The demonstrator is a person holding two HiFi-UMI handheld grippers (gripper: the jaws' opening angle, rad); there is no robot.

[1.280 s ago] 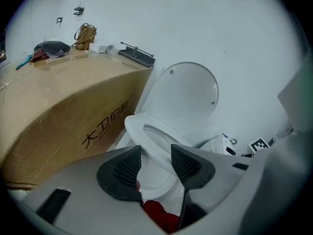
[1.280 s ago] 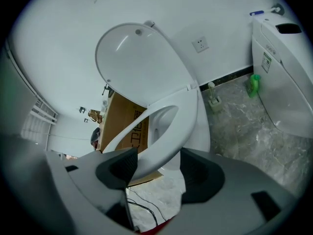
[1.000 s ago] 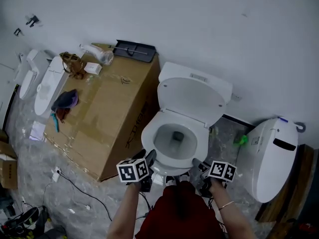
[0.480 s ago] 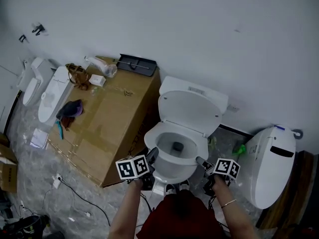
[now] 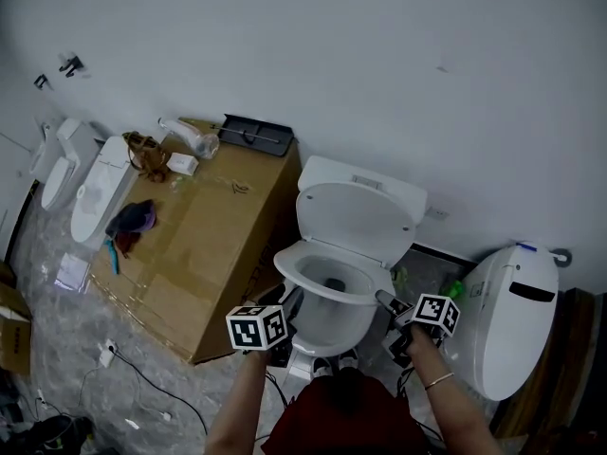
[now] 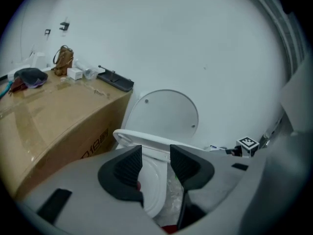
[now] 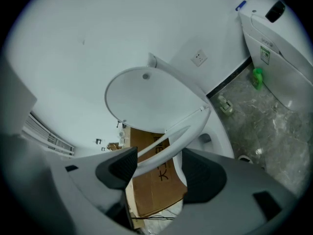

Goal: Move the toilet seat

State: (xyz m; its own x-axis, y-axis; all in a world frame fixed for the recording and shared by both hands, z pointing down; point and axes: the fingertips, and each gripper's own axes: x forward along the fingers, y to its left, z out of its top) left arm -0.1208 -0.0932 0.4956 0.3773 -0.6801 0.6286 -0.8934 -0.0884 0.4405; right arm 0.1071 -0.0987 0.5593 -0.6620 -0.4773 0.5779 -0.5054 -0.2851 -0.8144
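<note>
The seat (image 5: 287,263), a smooth white plastic ring, sits tilted with its front edge just above the bowl (image 5: 327,328), below the upright oval lid (image 5: 358,218). At the bowl's front, the right gripper (image 5: 384,300) has its jaws wide, with the seat's rim running between them and touching one ribbed black pad, probably to carry it from beneath. The left gripper (image 5: 289,301) has narrower jaws, apart and empty, tips just under the rim, likely steadying that side.

Grey marbled floor (image 5: 57,349), toilet (image 5: 327,325) w/ cardboard box (image 5: 190,245) beside, green bottle (image 5: 458,289), cables (image 5: 142,363) on it
</note>
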